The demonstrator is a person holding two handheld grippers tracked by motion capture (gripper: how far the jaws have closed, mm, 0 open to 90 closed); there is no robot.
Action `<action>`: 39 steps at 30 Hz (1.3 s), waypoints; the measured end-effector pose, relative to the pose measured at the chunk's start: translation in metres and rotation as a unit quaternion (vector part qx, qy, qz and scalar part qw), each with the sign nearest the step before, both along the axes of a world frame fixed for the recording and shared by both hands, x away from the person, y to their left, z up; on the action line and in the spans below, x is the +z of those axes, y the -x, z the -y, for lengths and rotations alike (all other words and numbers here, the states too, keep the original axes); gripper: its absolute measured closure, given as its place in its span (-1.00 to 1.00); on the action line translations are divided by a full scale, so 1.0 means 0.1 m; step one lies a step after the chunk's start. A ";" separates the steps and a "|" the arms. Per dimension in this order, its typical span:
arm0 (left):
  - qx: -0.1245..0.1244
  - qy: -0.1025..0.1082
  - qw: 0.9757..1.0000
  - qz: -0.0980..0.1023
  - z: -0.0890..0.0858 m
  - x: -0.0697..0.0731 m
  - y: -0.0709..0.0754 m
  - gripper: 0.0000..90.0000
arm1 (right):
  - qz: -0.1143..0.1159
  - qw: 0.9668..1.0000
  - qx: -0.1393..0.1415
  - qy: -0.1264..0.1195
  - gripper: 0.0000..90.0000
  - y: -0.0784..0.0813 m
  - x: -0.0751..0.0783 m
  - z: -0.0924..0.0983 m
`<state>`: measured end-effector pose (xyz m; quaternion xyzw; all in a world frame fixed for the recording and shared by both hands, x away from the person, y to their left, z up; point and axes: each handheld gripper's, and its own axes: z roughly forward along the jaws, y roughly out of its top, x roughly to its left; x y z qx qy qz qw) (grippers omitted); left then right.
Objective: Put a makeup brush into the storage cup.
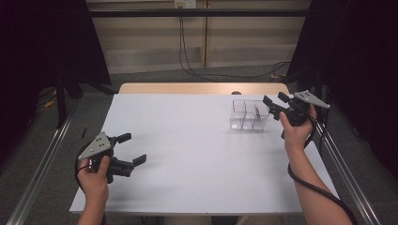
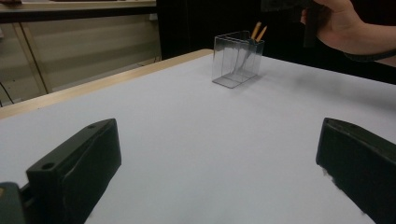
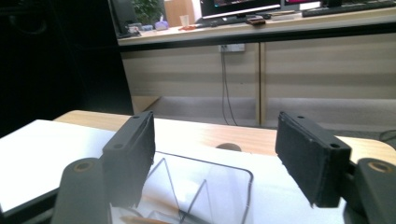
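A clear plastic container [image 1: 248,115] with upright dividers stands at the far right of the white table [image 1: 187,154]. In the left gripper view, two orange pencil ends [image 2: 258,32] stick up out of the container [image 2: 236,58]. My right gripper [image 1: 275,99] hovers just above the container's right end, open, with nothing between its jaws. In the right gripper view, the gripper [image 3: 217,144] looks over the container's rim [image 3: 233,170], and a pencil [image 3: 140,218] lies below. My left gripper [image 1: 133,149] rests open near the table's front left, empty [image 2: 219,154].
A wooden strip [image 1: 202,88] runs along the table's far edge. Metal rails [image 1: 42,161] flank the table on both sides. Cables [image 1: 225,75] lie on the floor beyond. Dark curtains hang at left and right.
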<state>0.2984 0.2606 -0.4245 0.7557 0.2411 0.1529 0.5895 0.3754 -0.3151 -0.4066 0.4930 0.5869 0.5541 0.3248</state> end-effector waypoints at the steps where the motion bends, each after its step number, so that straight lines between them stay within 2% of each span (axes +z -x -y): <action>1: 0.000 0.000 1.000 0.000 0.00 0.00 0.00 -1.00 | 0.000 1.000 0.002 0.002 -0.42 0.01 0.01 0.00; 9: 0.001 0.000 1.000 0.001 0.01 0.01 0.01 -1.00 | -0.002 1.000 0.013 0.004 -0.62 0.05 0.04 -0.03; 19: 0.000 0.001 1.000 0.001 0.01 0.01 0.01 -1.00 | -0.007 1.000 0.027 0.007 -0.75 0.09 0.01 -0.05; 39: -0.001 0.004 1.000 0.003 0.01 0.03 0.04 -1.00 | -0.011 0.999 0.045 0.016 -0.90 0.15 0.04 -0.08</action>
